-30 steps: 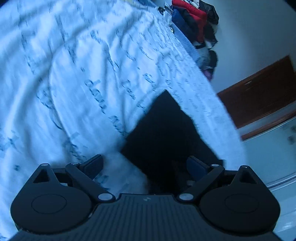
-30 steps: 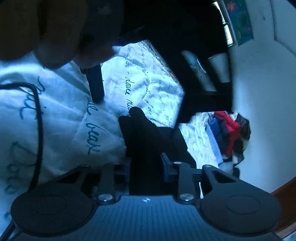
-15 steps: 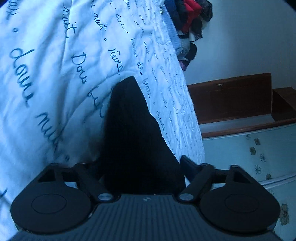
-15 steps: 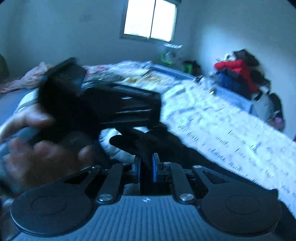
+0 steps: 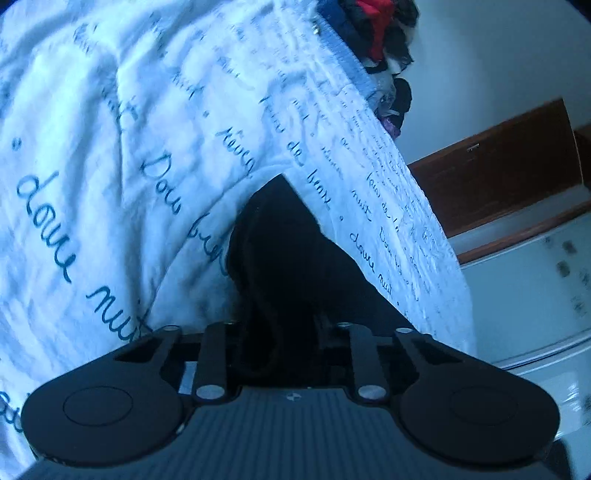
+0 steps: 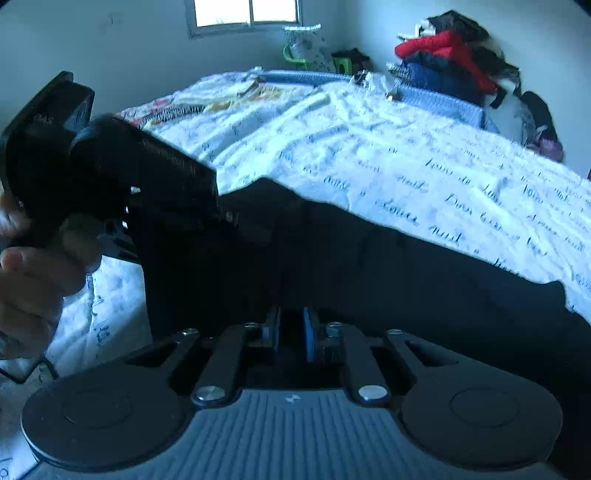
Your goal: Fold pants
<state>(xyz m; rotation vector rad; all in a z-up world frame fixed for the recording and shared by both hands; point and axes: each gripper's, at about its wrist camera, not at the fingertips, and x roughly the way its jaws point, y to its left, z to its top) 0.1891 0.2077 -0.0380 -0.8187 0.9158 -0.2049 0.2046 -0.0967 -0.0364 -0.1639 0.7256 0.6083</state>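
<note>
Black pants (image 5: pixel 291 258) lie on a white bedcover with blue script (image 5: pixel 110 147). My left gripper (image 5: pixel 280 325) has a bunched edge of the pants between its jaws, which are closing; the cloth hides the fingertips. In the right wrist view the pants (image 6: pixel 388 277) stretch as a dark band across the bed from left to right. My right gripper (image 6: pixel 291 325) is shut on their near edge, blue pads close together with black cloth between. A hand (image 6: pixel 33 273) holds the left gripper (image 6: pixel 240 221) at the left, its tip at the pants.
A heap of red, blue and dark clothes (image 6: pixel 450 55) lies by the wall past the bed's far corner. A wooden-topped cabinet (image 5: pixel 498 177) stands beside the bed. A window (image 6: pixel 243 11) and a green chair (image 6: pixel 295 59) are at the back wall.
The left gripper slid over the pants' corner and its jaws closed from wide to narrow on the cloth. The right gripper rolled upright and rose, still holding black cloth.
</note>
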